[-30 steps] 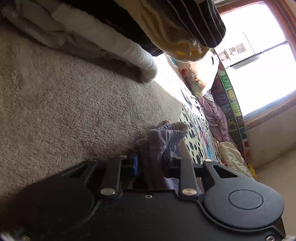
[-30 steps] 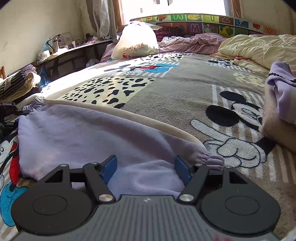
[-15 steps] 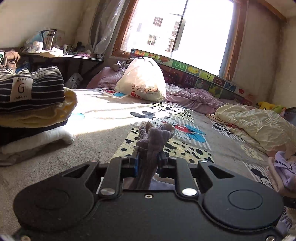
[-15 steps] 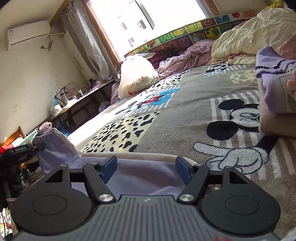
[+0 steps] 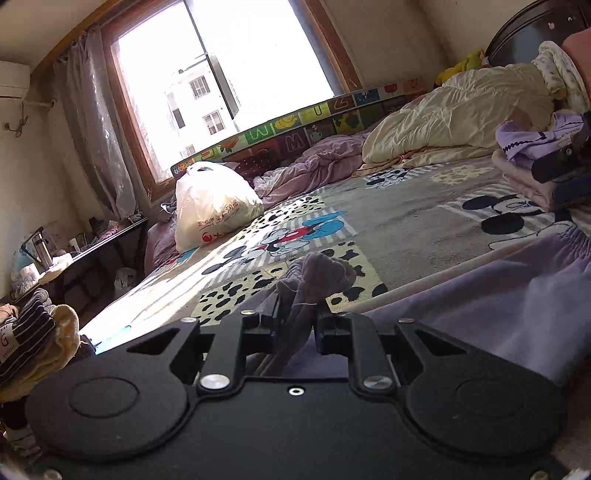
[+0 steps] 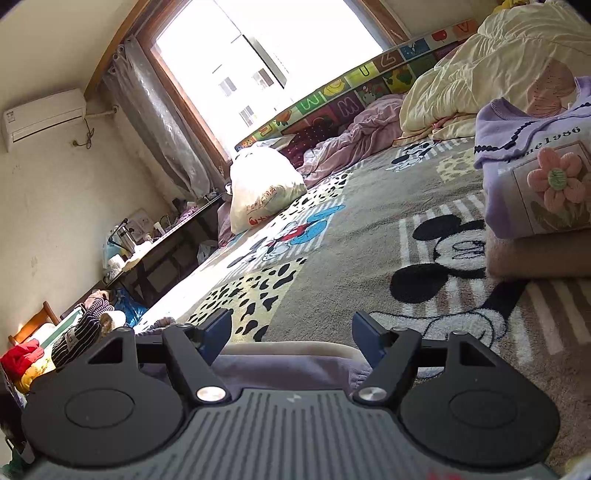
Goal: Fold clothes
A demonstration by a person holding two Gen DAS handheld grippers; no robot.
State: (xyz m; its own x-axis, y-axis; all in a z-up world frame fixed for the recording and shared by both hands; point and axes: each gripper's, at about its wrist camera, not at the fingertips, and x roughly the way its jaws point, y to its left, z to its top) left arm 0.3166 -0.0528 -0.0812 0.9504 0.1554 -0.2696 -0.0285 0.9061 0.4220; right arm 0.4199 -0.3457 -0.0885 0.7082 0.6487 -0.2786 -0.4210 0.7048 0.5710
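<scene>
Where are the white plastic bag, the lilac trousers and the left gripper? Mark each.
white plastic bag (image 5: 214, 206), left wrist view, middle of its bulging side.
lilac trousers (image 5: 498, 295), left wrist view, flat cloth below the waistband.
left gripper (image 5: 297, 325), left wrist view, between its fingertips, clamped on bunched cloth.

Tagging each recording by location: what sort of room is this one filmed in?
Most likely a lived-in bedroom. A grey cartoon-mouse blanket covers a wide bed, a crumpled cream quilt lies near the dark headboard, and a wall-mounted white air conditioner hangs beside the curtained window.
</scene>
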